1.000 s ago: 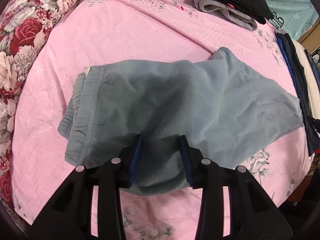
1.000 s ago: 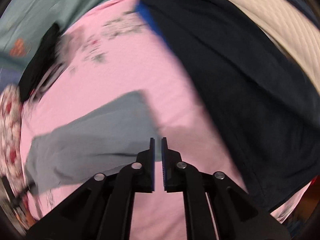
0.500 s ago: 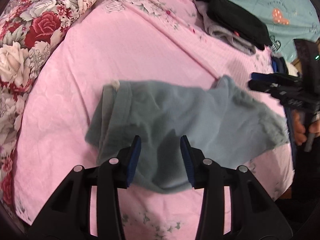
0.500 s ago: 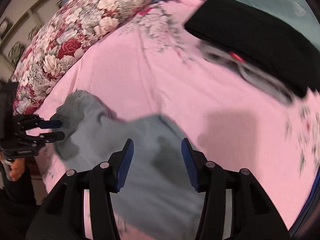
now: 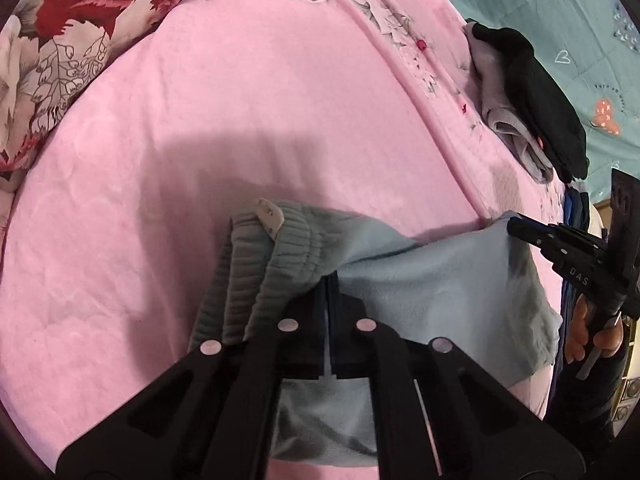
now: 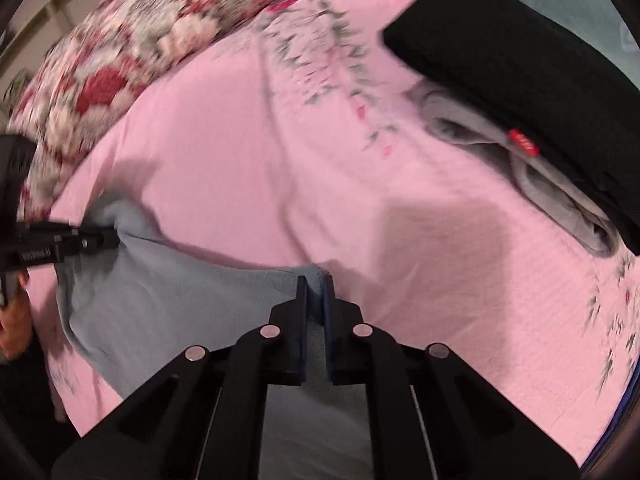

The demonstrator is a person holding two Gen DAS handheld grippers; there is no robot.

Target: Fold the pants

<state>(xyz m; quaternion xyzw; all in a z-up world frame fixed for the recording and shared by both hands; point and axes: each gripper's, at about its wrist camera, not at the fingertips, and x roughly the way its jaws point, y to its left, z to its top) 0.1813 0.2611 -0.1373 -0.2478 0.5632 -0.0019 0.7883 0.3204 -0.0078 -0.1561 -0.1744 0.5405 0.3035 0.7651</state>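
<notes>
Grey-blue fleece pants (image 5: 440, 280) stretched above the pink bedspread (image 5: 240, 120), held at two ends. Left tongs (image 5: 329, 292) pinched nearly closed on the pants just beside the ribbed waistband (image 5: 280, 256), white label (image 5: 269, 213) showing at the waistband's top edge. Waistband bunched and draped over the left finger of those tongs. Right tongs (image 6: 315, 292) likewise clamped almost fully together on the opposite end of the pants (image 6: 180, 292), a fold of fleece caught between the pads. Fabric between the two grips hanging in a shallow sag, lower part draped toward the near edge of the bedspread (image 6: 280, 160). Seen from the left wrist: right tongs (image 5: 516, 226) at the far right corner of the pants, with a hand (image 5: 592, 332) gripping the handle below. Seen from the right wrist: left tongs (image 6: 108, 238) at the far left corner of the pants, somewhat blurred. Beyond the pants on the bedspread, a folded black garment (image 5: 536, 96) stacked on a folded grey one (image 5: 500, 116). Floral red-and-white pillow (image 5: 60, 40) at the bedspread's far left. Teal sheet (image 5: 560, 20) past the stack.
</notes>
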